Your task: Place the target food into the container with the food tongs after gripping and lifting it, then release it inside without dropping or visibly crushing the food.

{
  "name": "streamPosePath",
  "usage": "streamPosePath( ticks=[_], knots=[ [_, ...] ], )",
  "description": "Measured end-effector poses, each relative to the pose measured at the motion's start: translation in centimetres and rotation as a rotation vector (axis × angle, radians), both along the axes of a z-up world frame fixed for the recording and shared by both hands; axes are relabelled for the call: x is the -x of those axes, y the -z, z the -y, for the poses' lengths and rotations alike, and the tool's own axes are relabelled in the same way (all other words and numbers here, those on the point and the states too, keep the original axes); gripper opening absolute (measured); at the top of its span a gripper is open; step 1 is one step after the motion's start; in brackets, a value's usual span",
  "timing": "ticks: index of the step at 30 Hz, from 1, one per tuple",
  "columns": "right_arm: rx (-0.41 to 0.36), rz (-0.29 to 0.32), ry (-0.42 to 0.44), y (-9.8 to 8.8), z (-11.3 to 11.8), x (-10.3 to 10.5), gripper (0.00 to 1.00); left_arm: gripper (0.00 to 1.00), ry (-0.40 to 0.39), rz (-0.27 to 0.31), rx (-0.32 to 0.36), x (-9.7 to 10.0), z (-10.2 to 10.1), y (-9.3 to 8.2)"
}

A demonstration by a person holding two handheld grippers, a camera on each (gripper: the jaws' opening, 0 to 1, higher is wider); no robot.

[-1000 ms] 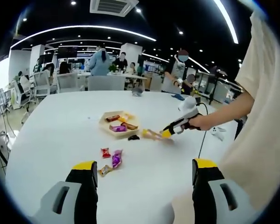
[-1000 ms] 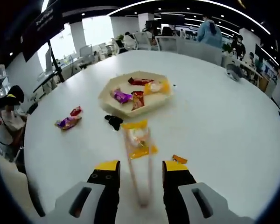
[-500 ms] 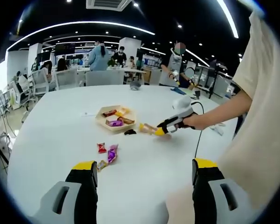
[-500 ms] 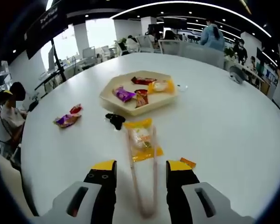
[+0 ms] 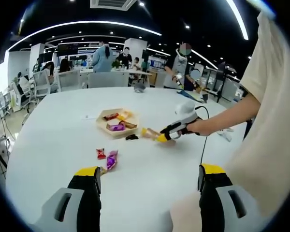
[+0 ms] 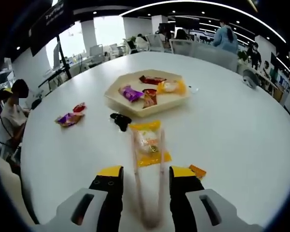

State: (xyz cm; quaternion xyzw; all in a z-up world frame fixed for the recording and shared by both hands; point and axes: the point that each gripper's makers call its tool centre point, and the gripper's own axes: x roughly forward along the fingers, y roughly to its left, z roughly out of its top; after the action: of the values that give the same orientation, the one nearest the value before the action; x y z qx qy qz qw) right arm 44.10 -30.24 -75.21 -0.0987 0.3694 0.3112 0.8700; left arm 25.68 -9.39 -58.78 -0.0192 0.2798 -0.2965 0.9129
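On the white desk (image 6: pixel 241 130) a pale tray (image 6: pixel 147 94) holds several wrapped snacks. The right tool (image 6: pixel 141 176) squeezes the tongs (image 6: pixel 147 183), which pinch a yellow snack packet (image 6: pixel 147 142) just short of the tray. The left tool (image 5: pixel 147 181) hovers wide, holding nothing.

White round table (image 6: pixel 241 121); on it a tray (image 6: pixel 147 104), loose wrapped candies (image 6: pixel 70 118).

You get bright ceiling strip lights (image 5: pixel 87 24) glaring on the white table (image 6: pixel 232 125); fisheye edges bend; tongs (image 6: pixel 149 193) blur.
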Motion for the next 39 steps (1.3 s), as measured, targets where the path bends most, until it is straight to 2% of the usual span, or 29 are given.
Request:
streamPosePath(
  ticks=[12,18,23,28,39],
  knots=[
    [0.041,-0.002,-0.005,0.6,0.2,-0.4,0.25,0.83,0.005,-0.003,-0.009,-0.3,0.0,0.0],
    [0.051,-0.001,-0.011,0.6,0.2,-0.4,0.24,0.83,0.009,-0.002,-0.008,-0.3,0.1,0.0],
    [0.040,-0.016,0.029,0.6,0.4,-0.6,0.23,0.83,0.008,-0.002,-0.007,-0.4,0.0,0.0],
    [0.037,-0.028,0.026,0.6,0.3,-0.6,0.22,0.83,0.012,0.000,-0.006,-0.4,0.1,0.0],
    [0.012,-0.021,0.012,-1.3,-0.2,-0.5,0.21,0.83,0.021,0.013,0.000,-0.8,0.4,-0.2]
  ],
)
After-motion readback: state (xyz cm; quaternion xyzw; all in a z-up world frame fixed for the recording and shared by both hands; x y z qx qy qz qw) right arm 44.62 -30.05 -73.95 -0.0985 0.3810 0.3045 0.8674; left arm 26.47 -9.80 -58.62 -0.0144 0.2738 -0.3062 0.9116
